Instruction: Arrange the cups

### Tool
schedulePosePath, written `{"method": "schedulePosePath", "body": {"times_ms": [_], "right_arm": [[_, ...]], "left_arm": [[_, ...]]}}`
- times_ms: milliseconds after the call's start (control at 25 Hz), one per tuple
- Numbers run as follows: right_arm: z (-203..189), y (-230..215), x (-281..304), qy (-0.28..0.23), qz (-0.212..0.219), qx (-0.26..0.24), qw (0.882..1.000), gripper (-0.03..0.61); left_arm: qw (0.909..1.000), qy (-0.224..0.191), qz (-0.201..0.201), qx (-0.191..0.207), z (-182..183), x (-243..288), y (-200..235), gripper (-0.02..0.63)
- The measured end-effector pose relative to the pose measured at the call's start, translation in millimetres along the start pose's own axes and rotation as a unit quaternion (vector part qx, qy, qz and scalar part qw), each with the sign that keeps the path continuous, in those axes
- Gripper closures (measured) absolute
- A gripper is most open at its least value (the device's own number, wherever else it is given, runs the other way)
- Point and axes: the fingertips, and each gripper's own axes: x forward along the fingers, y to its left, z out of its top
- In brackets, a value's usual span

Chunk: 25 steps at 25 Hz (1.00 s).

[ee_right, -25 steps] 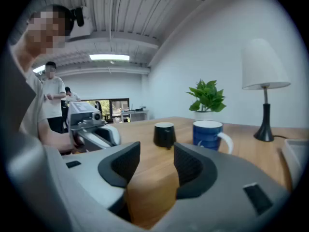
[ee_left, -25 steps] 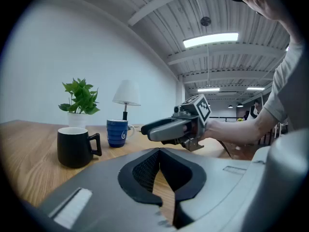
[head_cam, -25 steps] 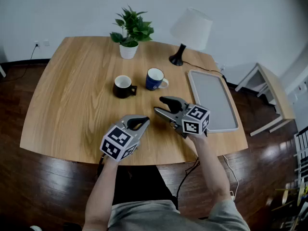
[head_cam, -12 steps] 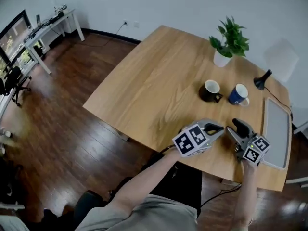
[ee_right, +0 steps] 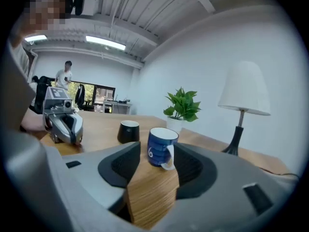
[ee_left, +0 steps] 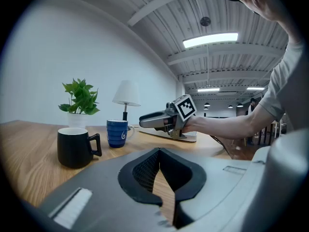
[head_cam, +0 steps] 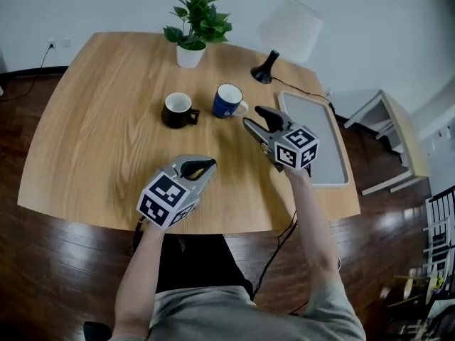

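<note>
A black cup [head_cam: 178, 109] and a blue cup [head_cam: 228, 101] with a white handle stand side by side on the wooden table [head_cam: 99, 133]. My right gripper [head_cam: 257, 118] hovers just right of the blue cup, open and empty. In the right gripper view the blue cup [ee_right: 160, 147] stands a little ahead of the open right gripper [ee_right: 155, 175], apart from the pads, with the black cup [ee_right: 128, 131] further left. My left gripper [head_cam: 200, 168] is near the table's front edge, shut on nothing. The left gripper [ee_left: 159, 153] looks at the black cup [ee_left: 75, 147] and the blue cup [ee_left: 117, 132].
A potted plant [head_cam: 192, 38] and a black-footed lamp [head_cam: 288, 30] stand at the table's far edge. A grey tray [head_cam: 313, 144] lies at the right, under and beside my right arm. A cable [head_cam: 302, 87] runs from the lamp past the tray.
My right gripper has moved forward and up, from near the front edge to beside the blue cup. The left gripper has stayed about where it was. The head view swung aside and back.
</note>
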Motion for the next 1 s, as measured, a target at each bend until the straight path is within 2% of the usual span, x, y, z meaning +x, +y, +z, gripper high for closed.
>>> {"method": "schedulePosePath", "body": {"times_ms": [200,360,520,680,840,1000], "right_arm": [[-15.0,-18.7,29.1,0.064,0.008,-0.071,0.995,0.369],[-25.5,-24.3,50.3,0.098,0.022,-0.096,0.99,0.37],[-28.0,-19.7,61.2,0.115,0.044,-0.12,0.985,0.402],[-26.1,-16.7,58.4,0.119,0.048,-0.102,0.986,0.492],[-26.3,-15.0,59.0,0.121,0.029,-0.069,0.99,0.497],[-26.5,-14.1,66.5,0.128,0.01,-0.087,0.988,0.492]], "left_arm": [[1.0,-0.001,-0.002,0.0,-0.8,1.7,1.2,0.604],[1.0,-0.002,-0.001,-0.002,-0.5,1.0,1.1,0.604],[1.0,-0.002,0.0,-0.002,0.3,0.0,1.3,0.604],[1.0,-0.002,-0.002,-0.001,-0.5,1.0,2.2,0.605],[1.0,-0.002,-0.002,-0.001,-1.1,-0.8,4.6,0.605],[1.0,-0.005,0.0,-0.004,-1.9,-2.2,6.1,0.604]]}}
